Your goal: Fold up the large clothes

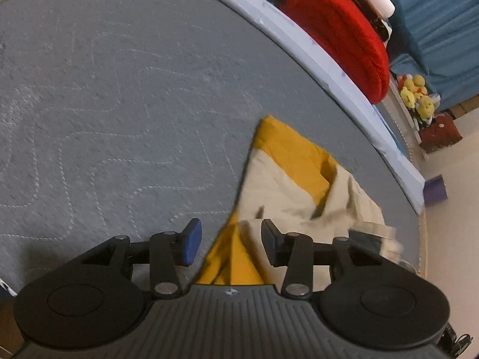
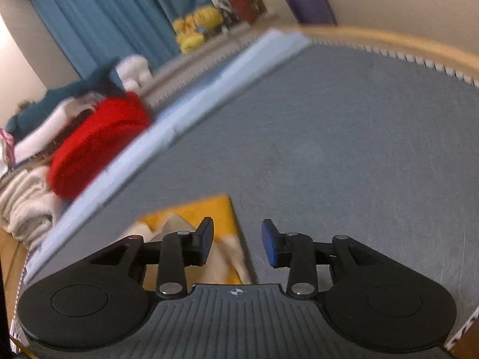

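Jaws on both grippers are standing apart, pinching nothing, above a grey quilted mattress (image 1: pixel 119 89). Ahead of the left gripper (image 1: pixel 231 240), a yellow-and-cream garment (image 1: pixel 287 179) is lying rumpled, reaching between and beyond its blue-padded fingers without being pressed. Under the right gripper (image 2: pixel 238 245), the same garment's yellow corner is sitting between and left of the fingers. A red cushion (image 1: pixel 338 33) is resting beyond the mattress edge.

a grey quilted bed (image 1: pixel 119 89) with stitched wavy lines carries a yellow and cream garment (image 1: pixel 287 179), lying crumpled near one edge. a pale blue border (image 1: pixel 299 48) runs along the bed's far side.
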`<action>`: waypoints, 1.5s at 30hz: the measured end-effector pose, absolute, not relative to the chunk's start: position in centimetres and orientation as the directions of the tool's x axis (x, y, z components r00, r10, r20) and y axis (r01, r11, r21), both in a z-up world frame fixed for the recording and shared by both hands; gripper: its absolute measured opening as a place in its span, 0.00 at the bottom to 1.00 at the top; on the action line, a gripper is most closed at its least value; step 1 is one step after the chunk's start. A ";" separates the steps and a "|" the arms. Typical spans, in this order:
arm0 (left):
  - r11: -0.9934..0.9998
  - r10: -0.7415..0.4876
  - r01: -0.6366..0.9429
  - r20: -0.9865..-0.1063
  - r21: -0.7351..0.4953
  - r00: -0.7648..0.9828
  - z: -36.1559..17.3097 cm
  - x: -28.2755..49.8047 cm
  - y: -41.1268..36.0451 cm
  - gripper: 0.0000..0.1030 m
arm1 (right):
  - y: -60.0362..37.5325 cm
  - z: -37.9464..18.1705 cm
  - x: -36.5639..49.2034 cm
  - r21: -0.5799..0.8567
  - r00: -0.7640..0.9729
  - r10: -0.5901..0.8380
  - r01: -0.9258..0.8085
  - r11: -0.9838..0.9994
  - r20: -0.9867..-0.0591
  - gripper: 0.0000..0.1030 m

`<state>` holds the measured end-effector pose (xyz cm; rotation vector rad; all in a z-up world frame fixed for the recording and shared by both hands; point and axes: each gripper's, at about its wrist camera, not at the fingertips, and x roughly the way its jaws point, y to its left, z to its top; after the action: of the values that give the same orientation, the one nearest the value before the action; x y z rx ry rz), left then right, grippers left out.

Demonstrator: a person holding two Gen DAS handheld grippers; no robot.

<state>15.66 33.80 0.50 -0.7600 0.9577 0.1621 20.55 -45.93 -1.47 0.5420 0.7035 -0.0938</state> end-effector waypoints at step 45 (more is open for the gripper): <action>0.920 0.005 -0.296 -0.747 -0.257 0.665 -0.2 24.6 26.3 0.01 | -41.4 -6.4 31.3 0.429 0.759 0.138 0.200 0.881 -0.636 0.00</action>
<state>24.60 26.31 -0.18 -0.3764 0.8305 0.1748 31.29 -41.36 -6.42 0.5024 0.7161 -0.0355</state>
